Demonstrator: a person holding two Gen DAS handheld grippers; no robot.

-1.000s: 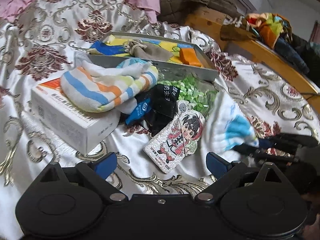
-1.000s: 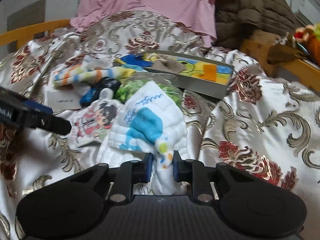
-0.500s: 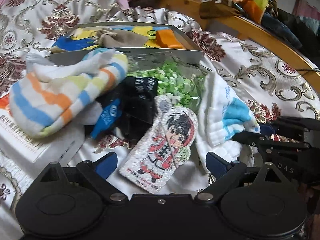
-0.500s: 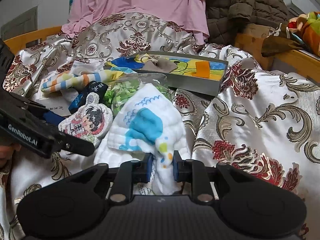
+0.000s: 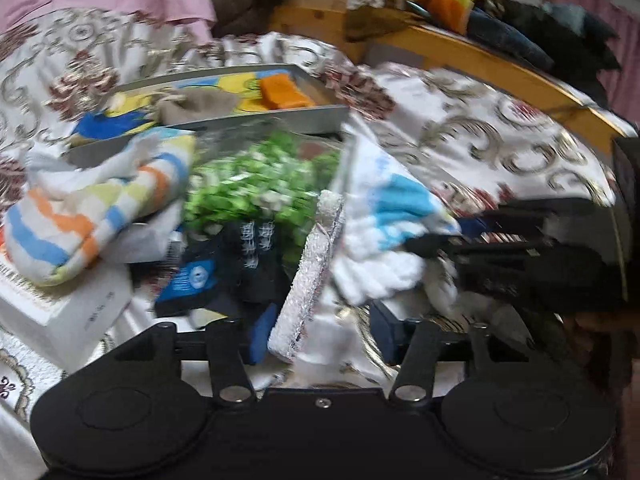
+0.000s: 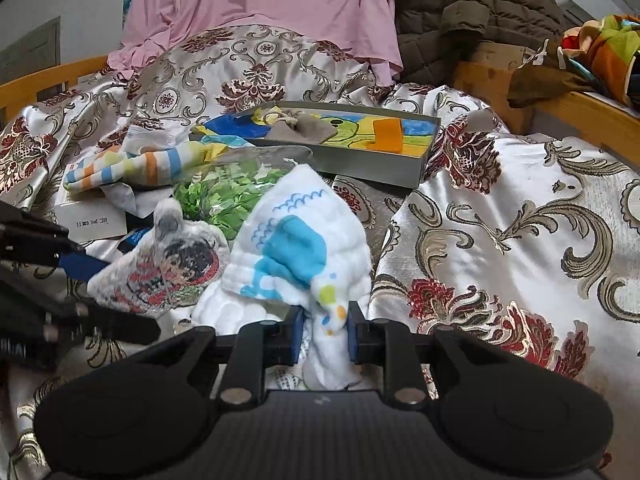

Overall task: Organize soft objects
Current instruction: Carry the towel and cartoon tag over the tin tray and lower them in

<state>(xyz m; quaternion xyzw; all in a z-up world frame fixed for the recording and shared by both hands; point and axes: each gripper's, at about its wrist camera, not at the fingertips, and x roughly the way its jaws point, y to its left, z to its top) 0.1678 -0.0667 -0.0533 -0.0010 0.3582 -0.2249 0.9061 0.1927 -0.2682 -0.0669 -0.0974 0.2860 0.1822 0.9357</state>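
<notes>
1. Your left gripper (image 5: pixel 320 338) has slid in on the cartoon-print pad (image 5: pixel 308 280), and its jaws are closing around it right now. The pad has tipped up on edge between them. The near pad looks to touch it, though the blur keeps you from calling it a firm pinch yet.
2. Your right gripper (image 6: pixel 323 334) hasn't budged: jaws clenched on the tail of the white cloth with the blue whale (image 6: pixel 296 256), which fans out straight ahead of them.
3. Beyond your left jaws lie the bag of green pieces (image 5: pixel 256 184) and the black pouch (image 5: pixel 224 268). Off to their left, the striped sock (image 5: pixel 92 208) sits on the white box (image 5: pixel 68 312).
4. The grey tray (image 6: pixel 360 160) waits farther ahead on the bed's satin cover (image 6: pixel 520 220), already holding a few items.
5. My read: with both hands loaded, that tray is your likely drop point. Let the left pinch finish before lifting.
</notes>
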